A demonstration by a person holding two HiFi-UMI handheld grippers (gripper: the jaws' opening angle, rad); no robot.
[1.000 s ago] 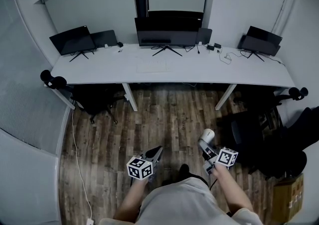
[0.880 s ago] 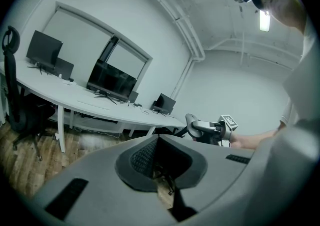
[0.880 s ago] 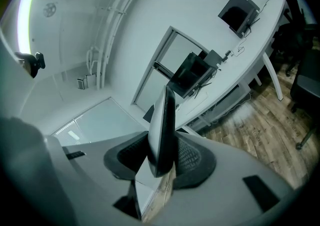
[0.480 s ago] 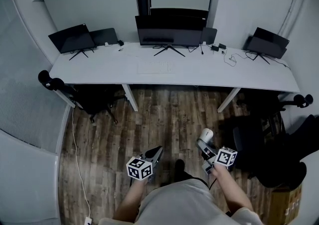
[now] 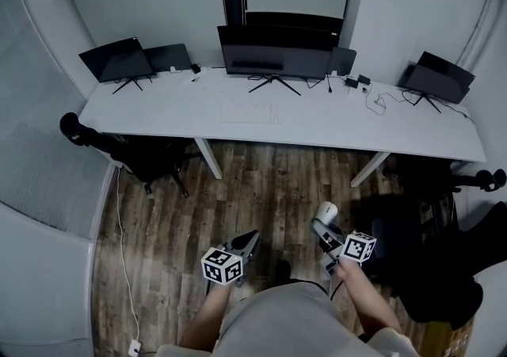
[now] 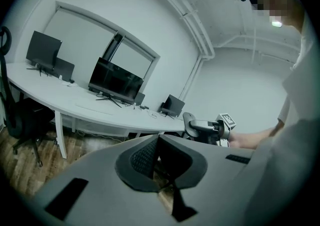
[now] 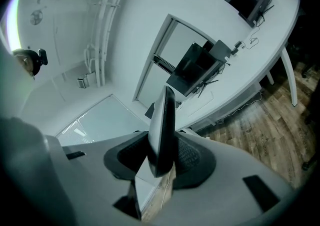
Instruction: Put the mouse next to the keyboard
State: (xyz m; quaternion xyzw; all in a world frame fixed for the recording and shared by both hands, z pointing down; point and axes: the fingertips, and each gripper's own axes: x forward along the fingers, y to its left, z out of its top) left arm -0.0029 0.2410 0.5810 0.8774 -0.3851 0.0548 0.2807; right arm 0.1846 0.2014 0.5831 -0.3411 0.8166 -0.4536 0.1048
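While the right gripper point(image 5: 324, 226) pinches the computer mouse point(image 5: 326, 211) edge-on between its pads, the left gripper point(image 5: 251, 237) has its jaws pressed together with nothing in them. Both are held low in front of the person's body, side by side and apart. They point toward the desk point(image 5: 317, 122), tilted slightly below level, with a bare forearm behind each. In the right gripper view the mouse point(image 7: 162, 125) stands upright in the grip, its pale top facing left. Each gripper carries one cube of black-and-white square markers, two cubes in all, and these show patterns only.

One white keyboard point(image 5: 250, 114) lies on the desk in front of the centre monitor point(image 5: 273, 48), well apart from the mouse, with the wooden floor point(image 5: 261, 185) between them. Three monitors stand on splayed feet: the centre one, a left one point(image 5: 115, 61) and a right one point(image 5: 440, 77). Smaller dark panels sit beside them, and their number is unclear. One office chair point(image 5: 150, 159) is tucked under the desk's left end. The dark chairs at the right cannot be counted.
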